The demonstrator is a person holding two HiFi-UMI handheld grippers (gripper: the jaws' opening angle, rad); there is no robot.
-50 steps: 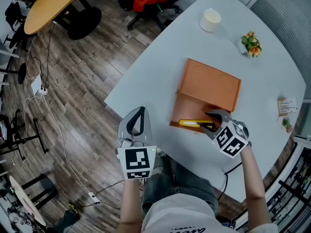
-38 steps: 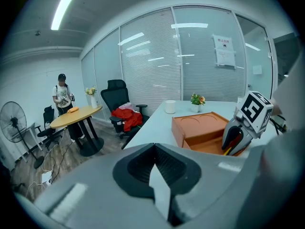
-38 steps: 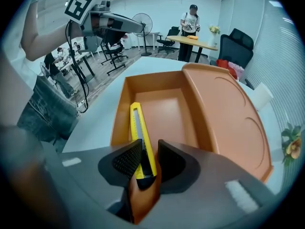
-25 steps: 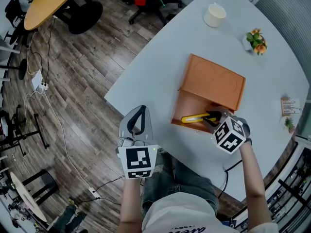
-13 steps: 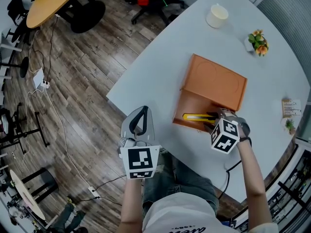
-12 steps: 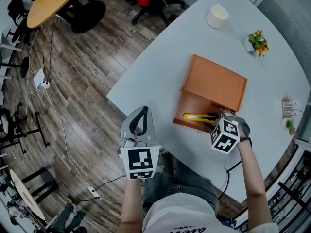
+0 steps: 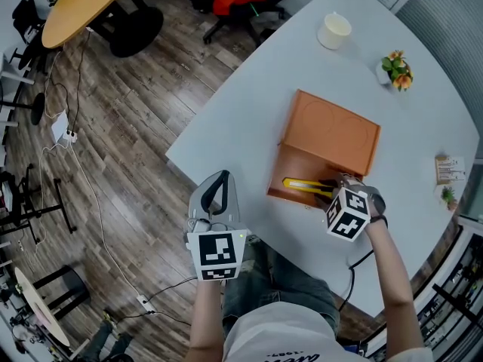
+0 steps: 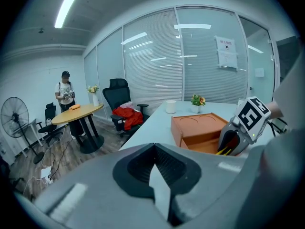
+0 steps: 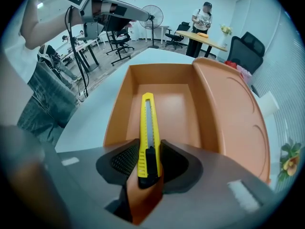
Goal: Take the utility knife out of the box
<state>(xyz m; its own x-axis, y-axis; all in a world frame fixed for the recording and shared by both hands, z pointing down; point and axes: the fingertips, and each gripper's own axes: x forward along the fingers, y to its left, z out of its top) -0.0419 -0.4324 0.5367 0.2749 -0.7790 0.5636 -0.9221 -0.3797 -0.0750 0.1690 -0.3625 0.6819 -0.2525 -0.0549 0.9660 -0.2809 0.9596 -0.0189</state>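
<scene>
Reaching over the near edge of the pale table, the person's right forearm tips the right gripper steeply down into the open orange box. Its jaws stand slightly apart, one on each side of the near end of the yellow utility knife, and have just been closing in on it. The knife lies flat on the box floor, with its far end pointing away along the tray.

The left gripper is held off the table's edge, over the wood floor in front of the person's lap. It points forward and gently down, with its jaws together on nothing.

Only the right gripper view shows the knife's black slider sitting between the pads above the box's near wall. From the head view that end is masked by the gripper and its marker cube. The head view alone shows the box lid lying beyond the tray.

Farther across the table stand a white cup and a small potted plant. The left gripper view adds a person standing at a round wooden table and a floor fan.
</scene>
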